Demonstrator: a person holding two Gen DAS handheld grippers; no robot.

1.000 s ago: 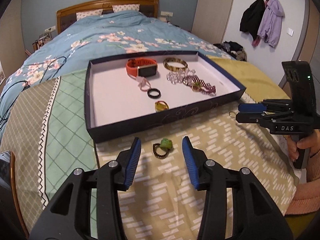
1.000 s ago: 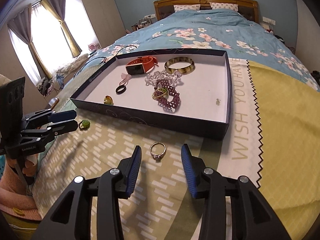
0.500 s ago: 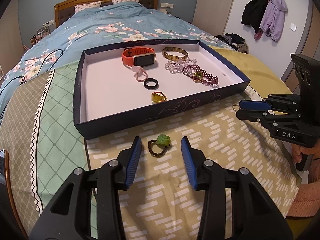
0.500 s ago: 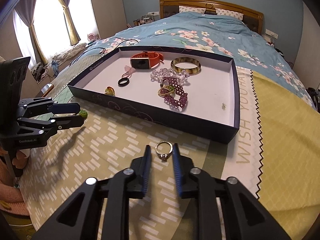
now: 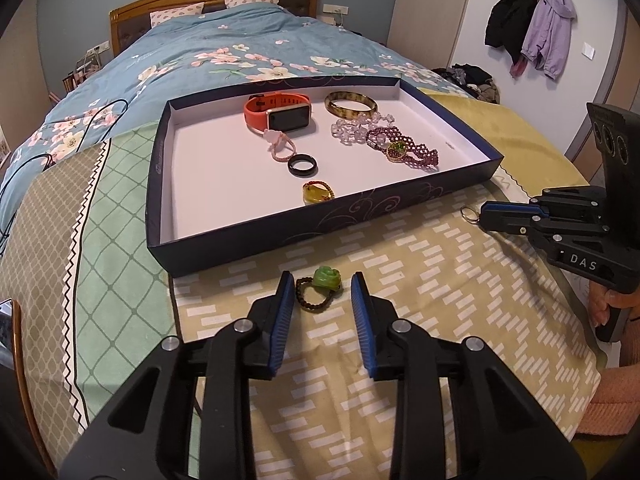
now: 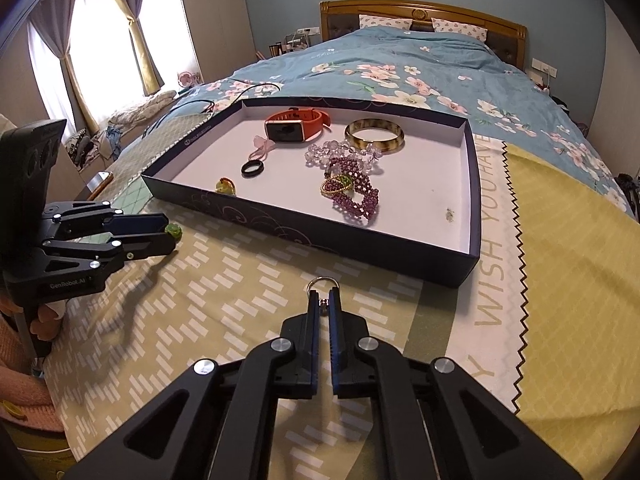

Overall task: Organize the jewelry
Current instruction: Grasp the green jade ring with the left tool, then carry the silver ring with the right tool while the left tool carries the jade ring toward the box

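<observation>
A: Both grippers were matte black, with ribbed blue pads [image 5: 280, 322] lining the fingers.

B: And round silver screws [image 6: 280, 345] sat at each pivot.

A: The right gripper [image 5: 486, 212] read "DAS" in white; the left gripper [image 6: 168, 234] read "GenRobot.AI".

B: Each carried a tall black block with three round holes. A pink ribbed sleeve [image 5: 608, 404] showed too.

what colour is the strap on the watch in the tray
Orange-red strap on the watch, clearest in the left wrist view.
</observation>
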